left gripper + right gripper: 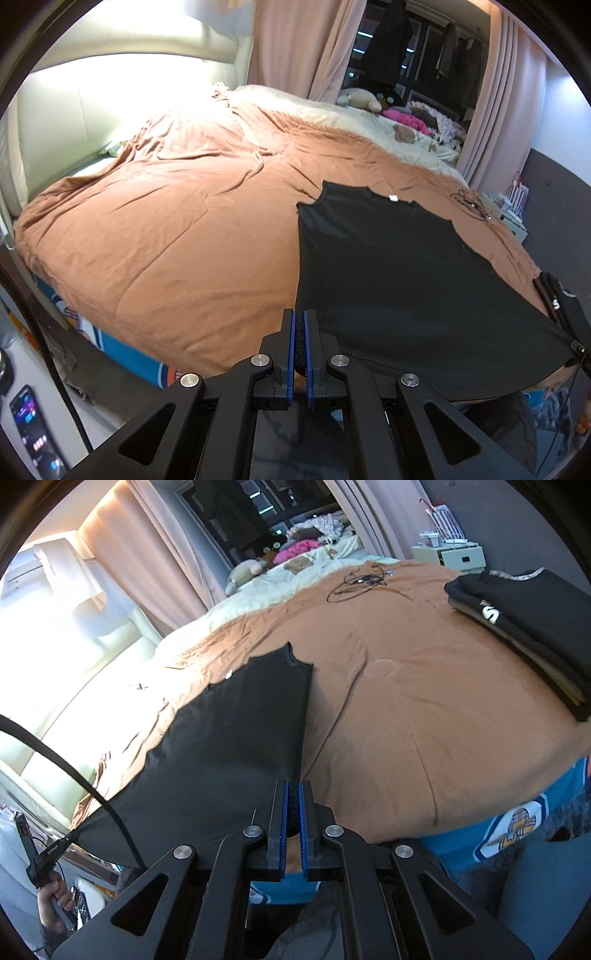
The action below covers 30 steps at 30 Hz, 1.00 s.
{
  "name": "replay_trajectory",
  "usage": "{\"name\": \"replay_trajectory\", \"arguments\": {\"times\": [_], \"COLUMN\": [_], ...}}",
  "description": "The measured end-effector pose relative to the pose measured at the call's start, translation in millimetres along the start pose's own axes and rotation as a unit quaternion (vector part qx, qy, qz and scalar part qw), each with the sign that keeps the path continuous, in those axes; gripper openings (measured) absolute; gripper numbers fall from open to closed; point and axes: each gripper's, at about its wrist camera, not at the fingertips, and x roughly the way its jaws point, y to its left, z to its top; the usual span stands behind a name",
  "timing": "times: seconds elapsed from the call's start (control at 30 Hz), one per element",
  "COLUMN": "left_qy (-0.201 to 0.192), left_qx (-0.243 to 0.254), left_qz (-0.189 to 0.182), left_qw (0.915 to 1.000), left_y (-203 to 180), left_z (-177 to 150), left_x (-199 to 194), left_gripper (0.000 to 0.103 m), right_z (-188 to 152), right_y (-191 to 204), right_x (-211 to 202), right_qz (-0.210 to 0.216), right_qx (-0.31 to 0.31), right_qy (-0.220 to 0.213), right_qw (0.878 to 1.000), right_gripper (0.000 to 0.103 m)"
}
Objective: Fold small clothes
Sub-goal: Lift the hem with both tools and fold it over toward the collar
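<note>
A black sleeveless top lies spread on the brown bed cover, neck end away from me, a white label at its collar. My left gripper is shut on its near left hem corner. My right gripper is shut on the other hem corner; the top stretches to the left from it in the right wrist view. The hem hangs taut between both grippers, lifted a little above the bed's near edge. The right gripper also shows at the right edge of the left wrist view.
A stack of folded dark clothes sits on the bed at the right. A tangled black cable lies on the cover farther back. Soft toys and pink clothes lie at the far side by the curtains. A white bedside cabinet stands beyond the bed.
</note>
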Motion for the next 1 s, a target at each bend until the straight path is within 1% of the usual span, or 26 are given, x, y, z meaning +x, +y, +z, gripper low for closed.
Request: {"name": "replay_trajectory", "arguments": {"times": [0.13,0.3,0.5,0.63,0.77,1.0], "left_qy": [-0.011,-0.014,-0.015,-0.023,-0.026,-0.03], "left_qx": [-0.001,-0.003,0.004,0.006,0.001,-0.001], "left_qz": [-0.015,-0.025,-0.027,-0.023,-0.022,-0.018], "left_qw": [0.9998,0.9996,0.9995,0.9995,0.9994,0.9994], "left_y": [7,12,13,14,17,13], "left_z": [-9,-23,-33,-30,-25,5], "left_x": [-32,-68,-87,-81,-70,-40], "left_gripper": [0.004,0.004,0.004,0.004,0.004,0.004], "right_z": [-14,-30,-38,-35,-22,10], "right_y": [-3,-8,-10,-3,4,20], "right_x": [-34,-60,-78,-70,-56,-16], "right_qz": [0.019,0.02,0.02,0.019,0.016,0.002], "right_qx": [0.003,-0.006,-0.014,-0.018,-0.026,-0.044], "right_qy": [-0.012,-0.015,-0.019,-0.019,-0.018,-0.011], "right_qw": [1.0,1.0,1.0,0.999,0.999,0.999], "right_gripper": [0.002,0.002,0.002,0.002,0.002,0.002]}}
